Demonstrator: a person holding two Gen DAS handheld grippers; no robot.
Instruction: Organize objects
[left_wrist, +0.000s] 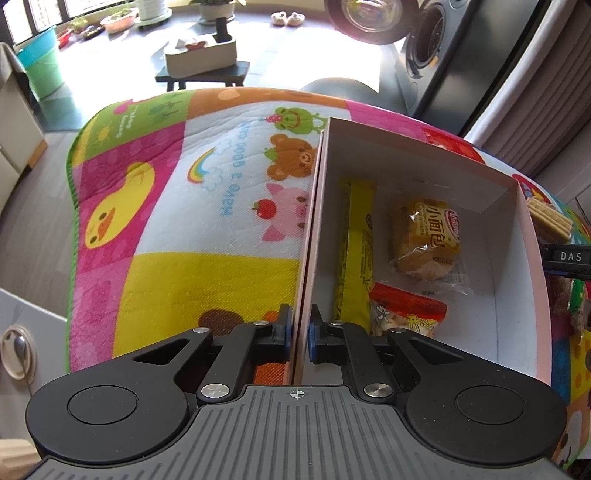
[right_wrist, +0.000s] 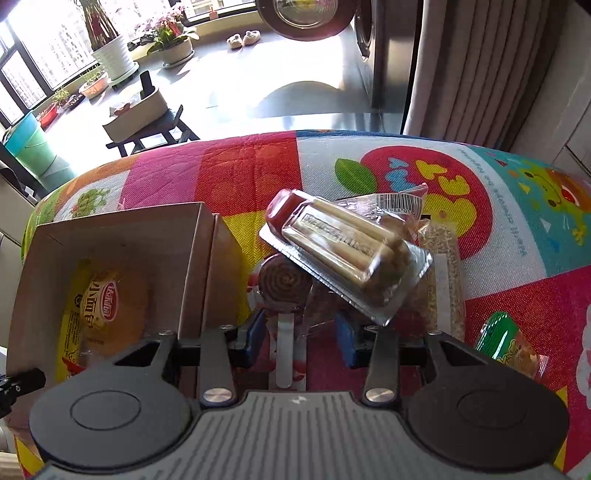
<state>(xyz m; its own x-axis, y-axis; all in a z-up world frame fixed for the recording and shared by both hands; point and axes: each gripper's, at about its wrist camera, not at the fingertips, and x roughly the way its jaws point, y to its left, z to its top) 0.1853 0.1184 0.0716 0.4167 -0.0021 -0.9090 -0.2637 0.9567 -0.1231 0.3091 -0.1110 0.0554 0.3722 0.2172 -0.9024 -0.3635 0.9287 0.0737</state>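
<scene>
Nearest the left wrist lens, the left tongs (left_wrist: 298, 334) are pinching the near left wall of the white box (left_wrist: 413, 162), one blue pad on each side of the cardboard. That view is showing the box interior: a long yellow packet (left_wrist: 354, 251) lying against the left wall, a bread bun wrapper (left_wrist: 424, 238) printed with "小面包" and a red oval logo, and a red snack bag (left_wrist: 406, 314) at the near end. At its right edge a black part reading "DAS" is showing.

Only the right wrist view is showing the snack pile just right of the box on the patchwork mat (right_wrist: 240, 173). The right tongs (right_wrist: 302, 341) are standing apart, straddling a spiral lollipop (right_wrist: 282, 284) and its white stick. A clear blister tray (right_wrist: 343, 251) is resting tilted on the pile; its embossed lettering is unreadable. A green packet (right_wrist: 506, 339) is lying apart, near right.
</scene>
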